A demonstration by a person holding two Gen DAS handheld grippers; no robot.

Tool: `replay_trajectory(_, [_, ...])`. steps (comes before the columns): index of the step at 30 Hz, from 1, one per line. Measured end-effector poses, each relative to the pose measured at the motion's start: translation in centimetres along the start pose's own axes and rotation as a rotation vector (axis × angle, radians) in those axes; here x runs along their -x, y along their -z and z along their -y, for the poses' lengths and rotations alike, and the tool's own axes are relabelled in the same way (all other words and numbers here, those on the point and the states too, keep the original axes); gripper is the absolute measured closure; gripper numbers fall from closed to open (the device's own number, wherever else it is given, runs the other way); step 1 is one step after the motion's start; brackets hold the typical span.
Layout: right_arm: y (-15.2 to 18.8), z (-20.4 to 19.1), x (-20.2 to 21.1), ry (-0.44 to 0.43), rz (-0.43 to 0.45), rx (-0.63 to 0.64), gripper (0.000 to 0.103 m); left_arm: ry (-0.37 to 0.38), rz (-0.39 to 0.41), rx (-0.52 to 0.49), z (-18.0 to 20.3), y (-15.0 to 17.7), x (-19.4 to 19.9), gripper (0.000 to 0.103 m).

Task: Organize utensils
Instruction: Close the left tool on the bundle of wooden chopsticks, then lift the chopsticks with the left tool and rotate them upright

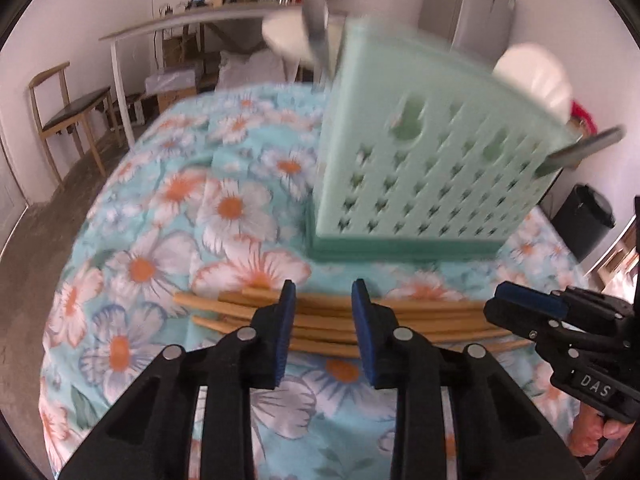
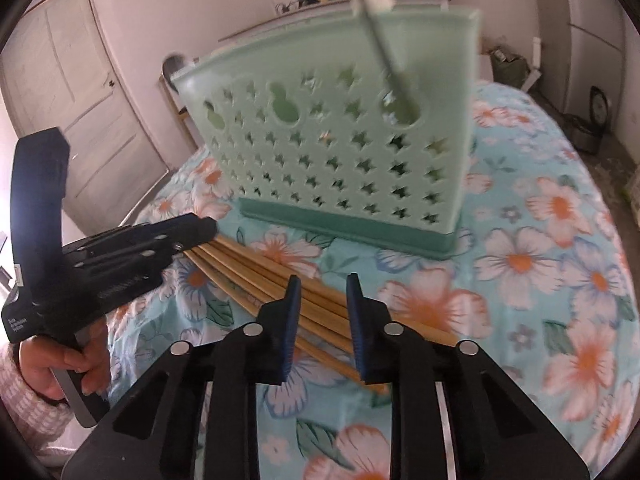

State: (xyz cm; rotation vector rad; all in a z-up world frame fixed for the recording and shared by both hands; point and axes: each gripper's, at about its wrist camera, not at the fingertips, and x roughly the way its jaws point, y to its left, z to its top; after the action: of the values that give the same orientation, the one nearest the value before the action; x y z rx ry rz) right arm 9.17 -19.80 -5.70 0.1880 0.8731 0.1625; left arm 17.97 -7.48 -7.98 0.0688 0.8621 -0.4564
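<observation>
A bundle of wooden chopsticks [image 1: 324,320] lies on the flowered tablecloth in front of a mint-green perforated utensil holder [image 1: 424,152]. My left gripper [image 1: 323,292] is open, its jaws straddling the bundle near the middle. My right gripper [image 2: 320,286] is open too, its jaws over the other end of the chopsticks [image 2: 256,276]. The holder [image 2: 340,140] holds a metal spoon [image 1: 316,12] and a white-handled utensil [image 2: 376,12]. The right gripper [image 1: 532,304] shows at the right of the left wrist view; the left gripper [image 2: 200,232] shows at the left of the right wrist view.
The table carries a light blue cloth with white and orange flowers [image 1: 160,248]. A wooden chair [image 1: 68,108] and a shelf stand beyond the left edge. A black bin [image 1: 588,224] is on the floor at right. A white door [image 2: 72,92] is behind.
</observation>
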Motion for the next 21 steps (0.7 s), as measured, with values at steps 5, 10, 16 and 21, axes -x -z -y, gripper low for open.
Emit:
replay_trajectory(5, [0.8, -1.0, -0.3, -0.010, -0.023, 0.040, 0.086, -0.027, -0.006, -0.033, 0.4, 0.9, 0.2, 0.077])
replay_trajectory(10, [1.9, -1.7, 0.1, -0.024, -0.035, 0.067, 0.086, -0.028, -0.011, -0.038, 0.6, 2.3, 1.3, 0.077])
replay_trajectory(16, [3.3, -2.6, 0.9, -0.029, -0.055, 0.074, 0.086, -0.011, -0.018, -0.028, 0.5, 3.8, 2.8, 0.077])
replay_trajectory(21, [3.5, -3.0, 1.7, -0.025, -0.052, 0.079, 0.085, 0.033, -0.013, 0.023, -0.4, 4.5, 3.8, 0.077])
